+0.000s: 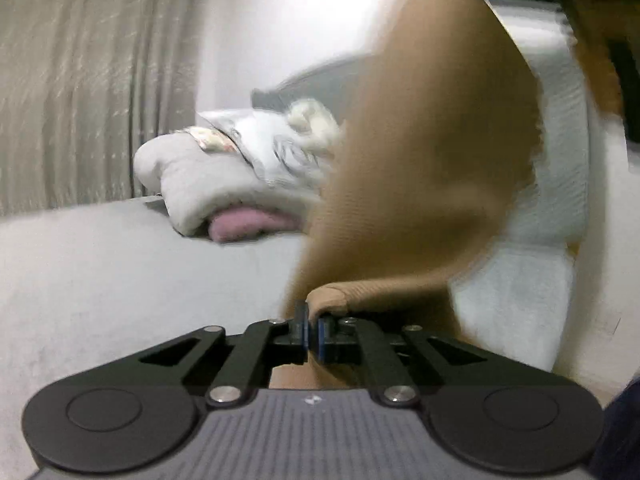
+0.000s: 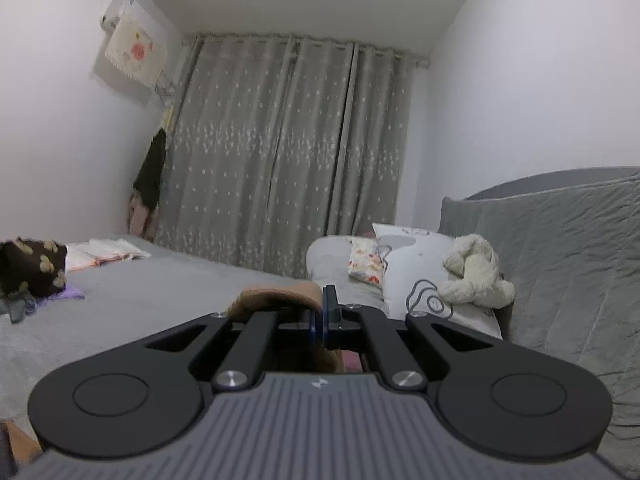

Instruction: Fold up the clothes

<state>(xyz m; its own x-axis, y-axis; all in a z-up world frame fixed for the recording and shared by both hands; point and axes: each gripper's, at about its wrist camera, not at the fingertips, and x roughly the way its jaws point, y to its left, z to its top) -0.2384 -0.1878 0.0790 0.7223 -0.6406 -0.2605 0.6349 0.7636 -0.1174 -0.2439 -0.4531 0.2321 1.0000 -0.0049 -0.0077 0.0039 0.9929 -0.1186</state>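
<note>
Brown garment (image 1: pixel 432 160) is pinched by the closed left gripper (image 1: pixel 313 326) and closed right gripper (image 2: pixel 323 320) above the bed (image 2: pixel 160 296); spreading flat likely needed next.

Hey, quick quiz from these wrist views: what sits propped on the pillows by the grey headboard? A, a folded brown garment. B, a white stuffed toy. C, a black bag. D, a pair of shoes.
B: the right wrist view shows a white stuffed toy lying against the printed pillow next to the grey headboard, while the brown garment is pinched in the right gripper.
</note>
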